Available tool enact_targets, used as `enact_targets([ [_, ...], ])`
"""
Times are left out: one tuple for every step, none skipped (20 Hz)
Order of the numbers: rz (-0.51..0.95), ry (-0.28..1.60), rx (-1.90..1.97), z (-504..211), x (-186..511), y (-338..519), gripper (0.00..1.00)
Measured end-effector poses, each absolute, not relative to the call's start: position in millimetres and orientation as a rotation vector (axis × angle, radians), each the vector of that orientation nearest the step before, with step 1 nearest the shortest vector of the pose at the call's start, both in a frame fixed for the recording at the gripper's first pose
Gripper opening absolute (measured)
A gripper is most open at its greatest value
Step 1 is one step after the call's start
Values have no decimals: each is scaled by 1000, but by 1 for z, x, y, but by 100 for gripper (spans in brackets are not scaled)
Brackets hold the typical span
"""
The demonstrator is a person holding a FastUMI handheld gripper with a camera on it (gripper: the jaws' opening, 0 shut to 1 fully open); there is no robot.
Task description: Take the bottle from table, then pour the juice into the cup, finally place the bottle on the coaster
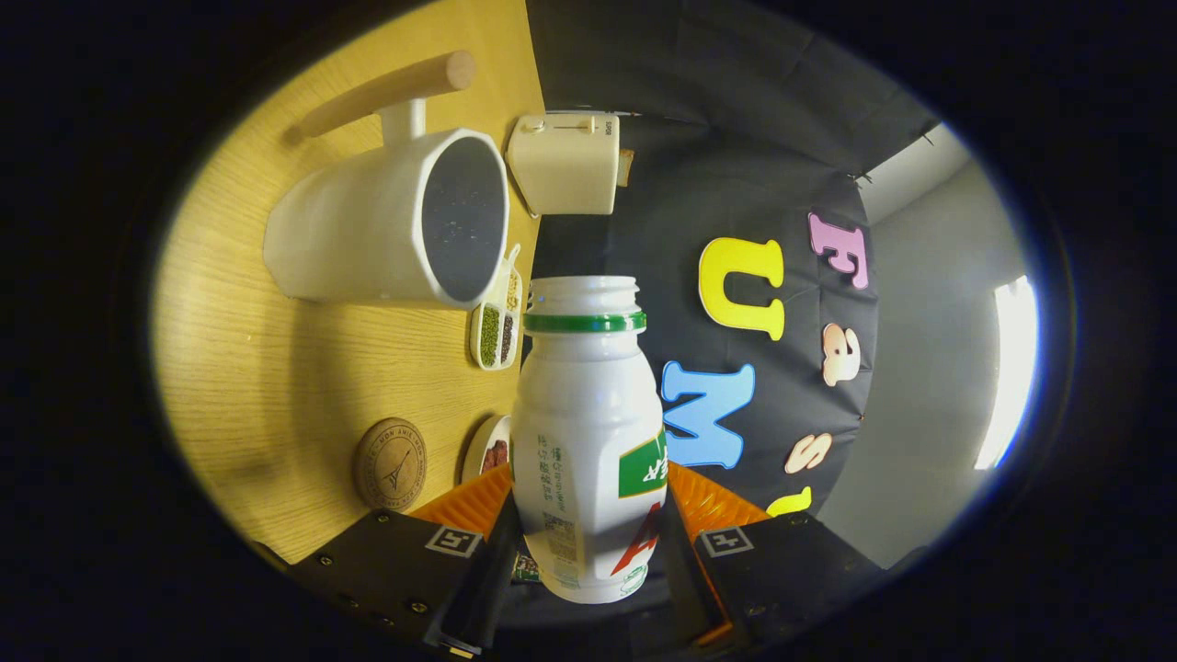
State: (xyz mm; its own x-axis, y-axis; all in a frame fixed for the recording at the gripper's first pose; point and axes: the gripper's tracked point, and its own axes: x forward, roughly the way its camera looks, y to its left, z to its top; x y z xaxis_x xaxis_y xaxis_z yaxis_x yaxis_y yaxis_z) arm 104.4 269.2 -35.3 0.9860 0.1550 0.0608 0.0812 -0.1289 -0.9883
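A white plastic bottle (588,432) with a green neck ring and an open mouth sits between my two orange fingers (469,501), and my gripper (588,510) is shut on it. The whole view is rolled about a quarter turn, so the bottle lies sideways over the wooden table (276,386). Its mouth is close to the rim of the white cup (395,225), which has a wooden handle (386,92); the dark inside of the cup faces the bottle. The round wooden coaster (390,464) lies on the table beside my left finger.
A cream toaster (565,164) stands beyond the cup at the table's far edge. A small divided dish of beans (497,331) sits between the cup and the bottle's neck. Another small dish (490,450) shows next to the coaster.
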Motion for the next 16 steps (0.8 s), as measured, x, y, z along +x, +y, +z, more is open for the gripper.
enact_targets([
  [62,-183,-1706,-34,105,270,71],
  [60,-187,-1711,-33,105,272,71],
  [60,-190,-1716,-34,105,272,71],
  [59,-194,-1720,-34,104,272,71],
  [57,-195,-1727,-33,105,272,71],
  [54,-199,-1735,-32,105,272,71],
  [51,-202,-1743,-31,106,272,71],
  [49,-205,-1749,-30,105,273,71],
  [47,-206,-1753,-29,106,273,71],
  [47,-208,-1755,-28,105,272,71],
  [46,-208,-1757,-27,105,272,71],
  [45,-209,-1760,-27,105,272,71],
  [40,-212,-1761,-25,105,272,71],
  [40,-219,-1761,-24,104,272,71],
  [39,-223,-1762,-23,104,272,71],
  [37,-227,-1764,-21,104,273,71],
])
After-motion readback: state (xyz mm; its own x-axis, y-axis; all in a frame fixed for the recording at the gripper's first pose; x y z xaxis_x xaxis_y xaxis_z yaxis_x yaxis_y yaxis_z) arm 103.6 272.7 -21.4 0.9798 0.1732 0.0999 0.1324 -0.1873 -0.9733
